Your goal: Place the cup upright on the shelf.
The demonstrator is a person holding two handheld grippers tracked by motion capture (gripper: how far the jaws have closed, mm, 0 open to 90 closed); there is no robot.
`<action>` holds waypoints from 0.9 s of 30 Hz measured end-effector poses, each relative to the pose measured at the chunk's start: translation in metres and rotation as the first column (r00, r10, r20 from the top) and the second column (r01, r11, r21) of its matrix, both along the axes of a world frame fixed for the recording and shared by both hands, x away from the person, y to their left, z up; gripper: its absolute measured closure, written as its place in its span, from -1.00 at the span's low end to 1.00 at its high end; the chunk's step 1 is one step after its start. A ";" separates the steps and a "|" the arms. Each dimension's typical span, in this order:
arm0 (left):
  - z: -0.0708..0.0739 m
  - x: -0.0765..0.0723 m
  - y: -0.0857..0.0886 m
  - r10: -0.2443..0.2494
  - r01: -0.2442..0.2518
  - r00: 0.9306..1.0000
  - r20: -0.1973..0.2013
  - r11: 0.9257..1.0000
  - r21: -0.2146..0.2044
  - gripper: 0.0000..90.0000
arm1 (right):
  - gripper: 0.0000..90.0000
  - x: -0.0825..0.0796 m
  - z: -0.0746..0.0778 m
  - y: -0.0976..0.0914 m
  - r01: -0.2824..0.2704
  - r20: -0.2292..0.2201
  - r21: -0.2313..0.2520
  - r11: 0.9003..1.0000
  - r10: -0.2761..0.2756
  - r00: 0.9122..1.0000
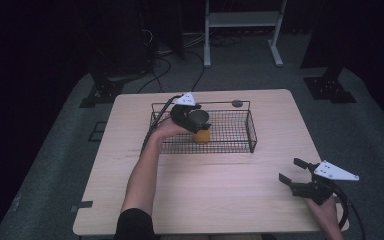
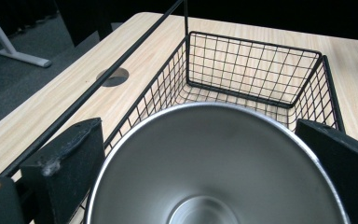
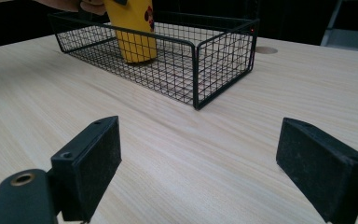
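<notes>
Near right, my right gripper (image 1: 291, 174) hovers over the wooden table (image 1: 215, 200), jaws spread wide, empty. Farther left, my left gripper (image 1: 194, 119) clasps a yellow steel-lined cup (image 1: 201, 135), apparently resting inside the black wire basket (image 1: 240, 141).

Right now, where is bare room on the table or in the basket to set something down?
Free: the table between the wire basket and right tongs, and the basket's right half. Crowded: the basket's left-middle, where the left tongs hold the yellow cup.
</notes>
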State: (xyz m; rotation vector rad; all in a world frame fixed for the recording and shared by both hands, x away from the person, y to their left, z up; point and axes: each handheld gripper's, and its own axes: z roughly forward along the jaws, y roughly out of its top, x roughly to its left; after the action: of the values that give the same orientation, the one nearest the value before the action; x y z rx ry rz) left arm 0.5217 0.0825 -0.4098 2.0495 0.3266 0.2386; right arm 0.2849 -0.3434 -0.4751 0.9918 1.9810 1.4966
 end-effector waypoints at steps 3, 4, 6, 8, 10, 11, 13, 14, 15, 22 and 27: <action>0.000 0.000 0.000 0.006 -0.006 1.000 -0.001 1.000 -0.003 -0.96 | -0.72 0.000 0.000 0.000 0.001 -0.001 0.001 1.000 -0.001 1.000; 0.000 0.000 0.001 0.009 -0.009 1.000 0.000 1.000 -0.007 -0.96 | -0.72 0.000 0.000 0.000 0.001 -0.001 0.001 1.000 -0.001 1.000; 0.002 0.000 0.001 0.010 -0.010 1.000 0.006 1.000 -0.012 -0.96 | -0.72 0.000 0.000 0.000 0.002 -0.002 0.001 1.000 -0.002 1.000; 0.003 0.000 0.002 0.012 -0.012 1.000 0.013 1.000 -0.017 -0.96 | -0.72 0.000 0.000 0.000 0.000 -0.001 0.001 1.000 0.000 1.000; 0.004 0.000 0.003 0.012 -0.011 1.000 0.016 1.000 -0.020 -0.96 | -0.72 0.000 0.000 0.000 -0.001 -0.002 -0.001 1.000 0.001 1.000; 0.005 0.000 0.003 0.013 -0.013 1.000 0.016 1.000 -0.021 -0.96 | -0.72 0.000 0.000 0.000 -0.002 -0.002 -0.001 1.000 0.002 1.000; 0.005 -0.001 0.004 0.014 -0.013 1.000 0.014 1.000 -0.022 -0.96 | -0.72 0.000 0.000 0.000 -0.003 -0.001 -0.001 1.000 0.003 1.000; 0.006 -0.001 0.004 0.015 -0.015 1.000 0.016 1.000 -0.023 -0.96 | -0.72 0.000 0.000 0.000 -0.003 -0.002 -0.001 1.000 0.003 1.000; 0.007 -0.001 0.005 0.016 -0.015 1.000 0.015 1.000 -0.025 -0.96 | -0.72 0.000 0.000 0.000 -0.005 0.000 0.000 1.000 0.005 1.000; 0.018 -0.008 0.005 0.014 -0.012 0.999 0.042 0.999 -0.049 -0.98 | -0.72 0.000 0.000 -0.002 -0.013 -0.002 0.009 1.000 0.013 1.000; 0.025 -0.017 0.007 0.008 -0.003 0.998 0.068 0.998 -0.070 -1.00 | -0.72 0.000 0.000 -0.002 -0.013 -0.002 0.009 1.000 0.013 1.000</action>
State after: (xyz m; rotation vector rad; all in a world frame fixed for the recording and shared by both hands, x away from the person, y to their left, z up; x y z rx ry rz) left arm 0.5046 0.0891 -0.3852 1.9673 0.2944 0.2959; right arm 0.2845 -0.3453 -0.4754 0.9866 1.9874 1.5138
